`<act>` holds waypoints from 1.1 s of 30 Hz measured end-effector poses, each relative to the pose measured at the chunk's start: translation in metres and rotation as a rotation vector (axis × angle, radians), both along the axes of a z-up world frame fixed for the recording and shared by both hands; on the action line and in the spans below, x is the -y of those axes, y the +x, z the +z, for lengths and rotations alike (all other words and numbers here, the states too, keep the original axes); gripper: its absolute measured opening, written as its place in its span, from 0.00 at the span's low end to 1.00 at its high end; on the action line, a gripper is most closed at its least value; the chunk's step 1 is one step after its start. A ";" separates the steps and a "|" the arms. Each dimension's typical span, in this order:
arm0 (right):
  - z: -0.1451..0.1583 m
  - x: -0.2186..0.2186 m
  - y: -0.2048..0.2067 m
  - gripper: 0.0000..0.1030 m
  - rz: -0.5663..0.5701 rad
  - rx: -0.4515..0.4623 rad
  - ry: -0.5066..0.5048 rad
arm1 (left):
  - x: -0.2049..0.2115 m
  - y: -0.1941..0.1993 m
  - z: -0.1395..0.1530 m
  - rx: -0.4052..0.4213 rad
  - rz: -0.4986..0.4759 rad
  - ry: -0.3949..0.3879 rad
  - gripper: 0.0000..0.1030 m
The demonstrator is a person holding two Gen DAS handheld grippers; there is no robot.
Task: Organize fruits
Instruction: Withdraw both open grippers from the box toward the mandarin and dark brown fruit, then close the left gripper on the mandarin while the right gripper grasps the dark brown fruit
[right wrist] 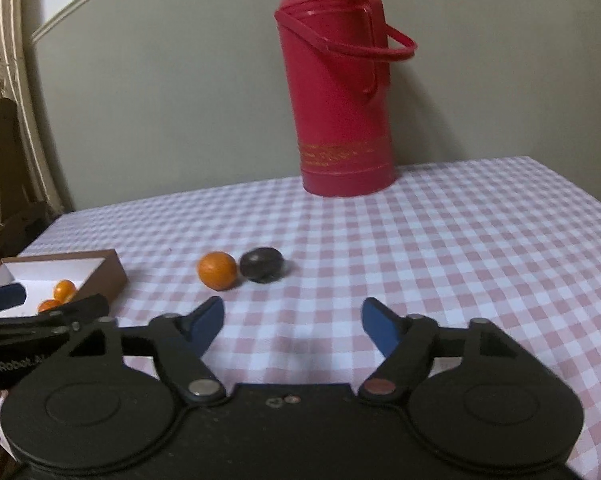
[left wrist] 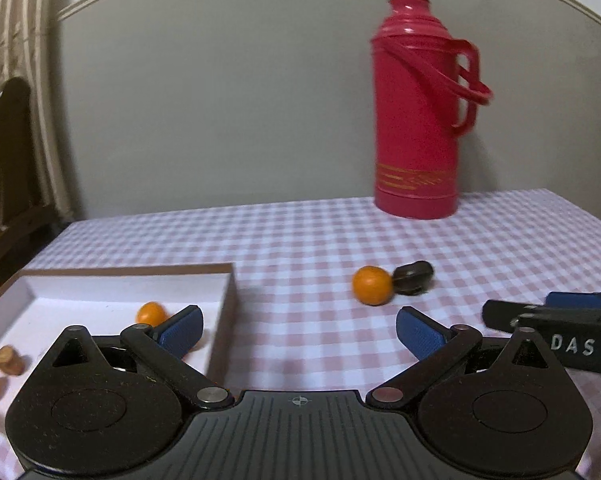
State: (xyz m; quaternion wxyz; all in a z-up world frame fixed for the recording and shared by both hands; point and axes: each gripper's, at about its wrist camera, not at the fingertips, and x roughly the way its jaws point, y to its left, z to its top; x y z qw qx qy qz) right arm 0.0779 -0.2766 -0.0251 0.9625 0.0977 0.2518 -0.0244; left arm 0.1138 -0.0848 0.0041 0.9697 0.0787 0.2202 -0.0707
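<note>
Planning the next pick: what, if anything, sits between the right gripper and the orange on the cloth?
Nothing visible: only bare checked cloth lies between the open right gripper and the orange. The dark fruit touches its right side.

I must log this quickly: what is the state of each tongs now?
Left tongs: open, holding nothing.
Right tongs: open, nothing between the pads.

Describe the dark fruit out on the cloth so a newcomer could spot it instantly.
Start at the tall red thermos at the back of the checked tablecloth. In front of it, two loose fruits sit touching. The dark fruit is the right one: near-black and glossy, unlike the orange fruit.
</note>
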 end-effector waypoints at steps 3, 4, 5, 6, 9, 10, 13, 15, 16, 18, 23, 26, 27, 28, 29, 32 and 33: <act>-0.001 0.001 0.006 0.52 0.010 -0.014 0.011 | 0.009 0.012 -0.006 -0.032 -0.014 0.007 0.89; -0.001 0.002 0.009 0.51 0.012 -0.015 0.012 | 0.010 0.016 -0.007 -0.038 -0.012 0.004 0.88; -0.001 0.002 0.012 0.49 0.011 -0.017 0.013 | 0.012 0.020 -0.009 -0.043 -0.013 0.003 0.86; -0.002 0.003 0.015 0.48 0.013 -0.019 0.019 | 0.013 0.024 -0.011 -0.050 -0.017 0.005 0.84; -0.006 0.006 0.028 0.46 0.030 -0.036 0.033 | 0.017 0.034 -0.017 -0.072 -0.031 0.008 0.78; -0.008 0.006 0.032 0.46 0.034 -0.043 0.032 | 0.019 0.037 -0.018 -0.073 -0.033 0.011 0.74; -0.011 0.006 0.044 0.42 0.050 -0.056 0.045 | 0.025 0.049 -0.023 -0.094 -0.055 0.012 0.65; -0.012 0.006 0.050 0.40 0.049 -0.058 0.040 | 0.030 0.056 -0.025 -0.098 -0.068 0.012 0.65; -0.012 0.006 0.052 0.40 0.046 -0.056 0.041 | 0.032 0.059 -0.026 -0.098 -0.071 0.015 0.65; -0.012 0.009 0.056 0.40 0.040 -0.063 0.047 | 0.036 0.066 -0.028 -0.106 -0.076 0.009 0.65; -0.016 0.019 0.068 0.39 0.032 -0.074 0.074 | 0.046 0.082 -0.032 -0.121 -0.082 -0.006 0.65; -0.015 0.024 0.074 0.38 0.040 -0.065 0.076 | 0.053 0.090 -0.035 -0.125 -0.086 -0.001 0.65; -0.014 0.026 0.076 0.38 0.036 -0.061 0.081 | 0.055 0.093 -0.036 -0.127 -0.089 -0.007 0.65; -0.014 0.028 0.077 0.38 0.032 -0.058 0.085 | 0.057 0.095 -0.037 -0.130 -0.090 -0.012 0.65; -0.014 0.029 0.078 0.38 0.029 -0.057 0.090 | 0.058 0.097 -0.037 -0.128 -0.088 -0.014 0.65; -0.014 0.032 0.081 0.38 0.029 -0.054 0.110 | 0.061 0.102 -0.038 -0.129 -0.087 -0.027 0.49; -0.014 0.031 0.082 0.38 0.034 -0.054 0.108 | 0.060 0.102 -0.038 -0.131 -0.089 -0.036 0.45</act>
